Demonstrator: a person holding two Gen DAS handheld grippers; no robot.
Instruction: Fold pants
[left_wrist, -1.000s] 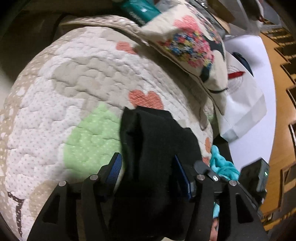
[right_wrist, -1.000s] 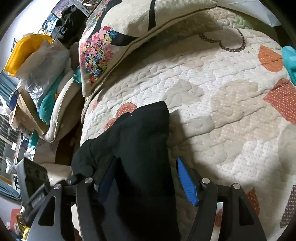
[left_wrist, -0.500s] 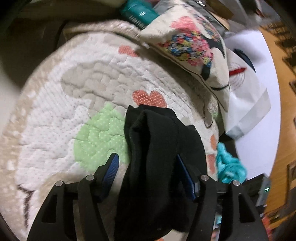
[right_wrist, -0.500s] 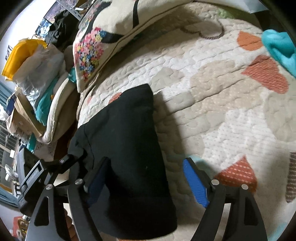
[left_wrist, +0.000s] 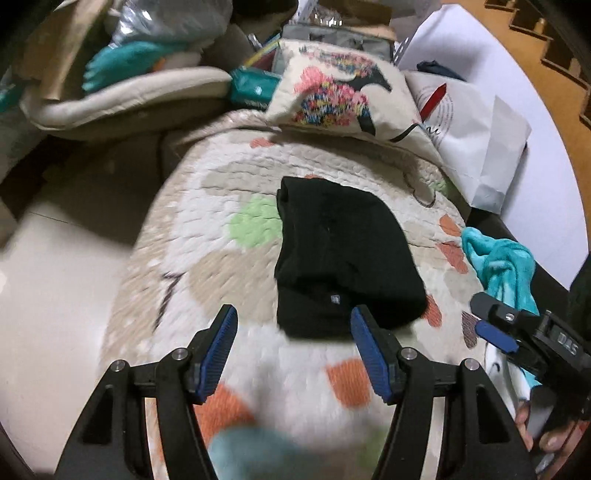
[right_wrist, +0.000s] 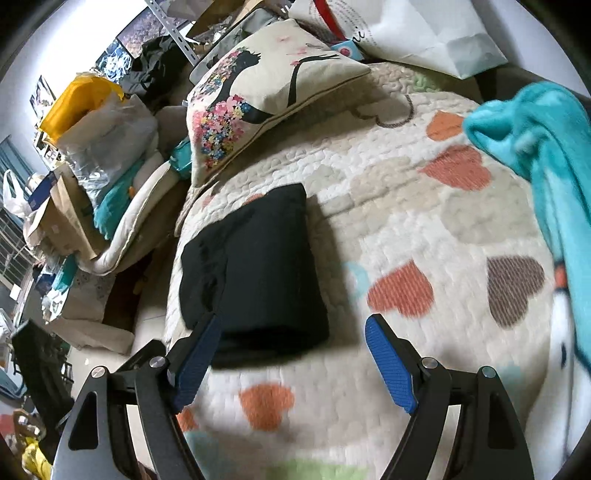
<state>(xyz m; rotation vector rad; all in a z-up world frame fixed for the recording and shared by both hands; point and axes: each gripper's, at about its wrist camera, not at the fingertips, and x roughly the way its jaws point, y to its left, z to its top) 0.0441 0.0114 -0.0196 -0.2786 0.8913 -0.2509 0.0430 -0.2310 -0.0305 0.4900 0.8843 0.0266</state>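
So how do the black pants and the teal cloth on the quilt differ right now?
The black pants lie folded into a compact flat block near the quilt's middle; the teal cloth is a loose, crumpled heap at the quilt's edge. The pants look smooth and dark, the cloth fuzzy and bright. Both rest on the quilt, and neither is in a gripper.

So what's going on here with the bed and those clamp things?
A person is folding pants with a hand-held gripper in each hand. The black pants lie folded in a compact bundle on the heart-patterned quilt. The left hand-held gripper and the right hand-held gripper are both open, holding nothing.
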